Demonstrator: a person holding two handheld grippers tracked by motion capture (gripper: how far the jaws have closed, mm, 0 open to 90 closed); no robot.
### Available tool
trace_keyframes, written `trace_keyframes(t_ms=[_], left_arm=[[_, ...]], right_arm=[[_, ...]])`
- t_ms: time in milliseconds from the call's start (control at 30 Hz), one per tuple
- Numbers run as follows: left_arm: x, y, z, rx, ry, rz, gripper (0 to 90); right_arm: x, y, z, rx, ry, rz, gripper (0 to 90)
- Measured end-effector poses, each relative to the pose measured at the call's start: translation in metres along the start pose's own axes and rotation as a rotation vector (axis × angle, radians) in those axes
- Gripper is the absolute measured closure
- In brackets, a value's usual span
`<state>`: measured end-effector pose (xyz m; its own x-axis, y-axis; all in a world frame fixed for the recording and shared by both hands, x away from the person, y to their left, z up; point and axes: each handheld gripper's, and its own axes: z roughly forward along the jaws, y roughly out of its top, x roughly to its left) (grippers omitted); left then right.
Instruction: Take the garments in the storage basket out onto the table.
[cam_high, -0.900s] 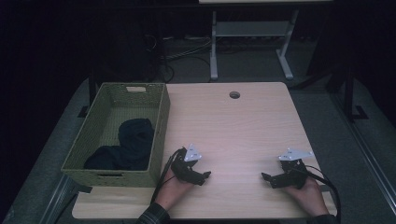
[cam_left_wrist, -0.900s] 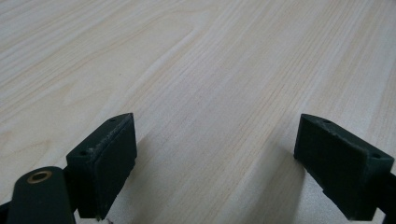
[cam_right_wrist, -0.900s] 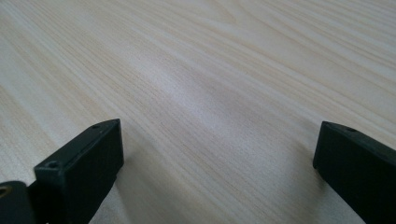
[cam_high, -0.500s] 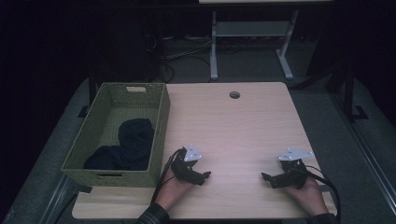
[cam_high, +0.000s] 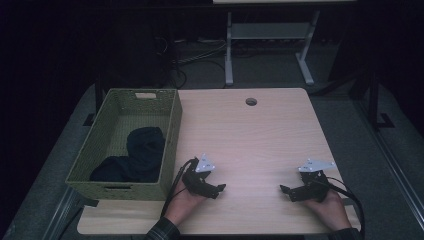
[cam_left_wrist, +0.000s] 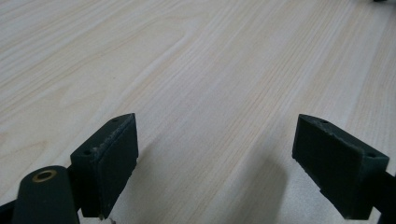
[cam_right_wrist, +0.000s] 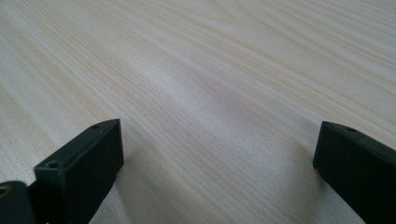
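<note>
Near the 6 o'clock edge of the table (cam_high: 250, 140), the 2 hand-held grippers rest low over bare wood, well apart from each other. The left gripper (cam_high: 218, 189) sits just beside the near right corner of the green woven basket (cam_high: 172, 120); its jaws stand wide apart with nothing between them, as the left gripper view confirms (cam_left_wrist: 215, 163). The right gripper (cam_high: 285, 190) lies toward the 4 o'clock corner of the table, its jaws likewise spread wide and empty, with plain wood grain between them (cam_right_wrist: 215, 168). The dark cloth (cam_high: 137, 155) lies crumpled inside the basket, toward its near half, its long axis running roughly from 7 o'clock to 1 o'clock. From the left gripper the cloth lies at about 10 o'clock, across the basket's right wall; from the right gripper it lies at about 9 o'clock, with the left gripper in between. The left hand (cam_high: 186, 202) is judged clearly the nearer, so any reach for the cloth would call for lifting that gripper over the basket wall before descending.
</note>
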<state>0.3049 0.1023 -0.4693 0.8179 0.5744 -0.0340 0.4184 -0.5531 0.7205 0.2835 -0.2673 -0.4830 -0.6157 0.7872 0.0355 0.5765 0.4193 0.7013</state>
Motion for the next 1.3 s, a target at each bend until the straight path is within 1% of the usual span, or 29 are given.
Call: trace_keyframes(t_ms=[67, 167, 333, 433, 633, 867, 900, 1000, 1033, 1200, 1300], left_arm=[[0.000, 0.001, -0.001, 0.005, 0.008, 0.002, 14.1], [0.002, 0.003, -0.004, 0.004, 0.007, -0.008, 14.3], [0.005, 0.007, -0.010, 0.005, 0.017, -0.019, 14.4], [0.006, 0.010, -0.015, -0.004, 0.022, -0.031, 14.3], [0.007, 0.012, -0.021, 0.000, 0.033, -0.041, 14.5], [0.005, 0.021, -0.029, -0.001, 0.036, -0.030, 14.5], [0.005, 0.024, -0.030, 0.005, 0.033, -0.025, 14.4], [0.005, 0.027, -0.032, 0.005, 0.028, -0.023, 14.5], [0.006, 0.030, -0.034, 0.004, 0.024, -0.018, 14.5], [0.007, 0.035, -0.035, 0.007, 0.017, -0.016, 14.4], [0.008, 0.037, -0.035, 0.018, 0.019, -0.017, 14.4]], right_arm=[[0.000, 0.000, 0.000, -0.002, 0.001, -0.003, 1.3], [0.000, 0.000, 0.000, -0.002, 0.001, -0.002, 1.3], [0.000, 0.000, 0.000, -0.003, 0.001, -0.003, 1.3], [0.000, 0.000, 0.000, -0.002, 0.001, -0.003, 1.3], [0.000, 0.001, 0.001, -0.001, -0.002, 0.001, 1.3], [0.000, 0.001, 0.001, -0.001, -0.002, 0.001, 1.3], [0.000, 0.001, 0.001, -0.001, -0.002, 0.002, 1.3], [0.000, 0.001, 0.001, -0.001, -0.002, 0.001, 1.3], [0.000, 0.000, 0.001, -0.001, -0.002, 0.001, 1.3], [0.001, -0.001, -0.001, 0.000, -0.004, 0.008, 1.3], [0.001, -0.001, -0.001, 0.000, -0.005, 0.007, 1.3]])
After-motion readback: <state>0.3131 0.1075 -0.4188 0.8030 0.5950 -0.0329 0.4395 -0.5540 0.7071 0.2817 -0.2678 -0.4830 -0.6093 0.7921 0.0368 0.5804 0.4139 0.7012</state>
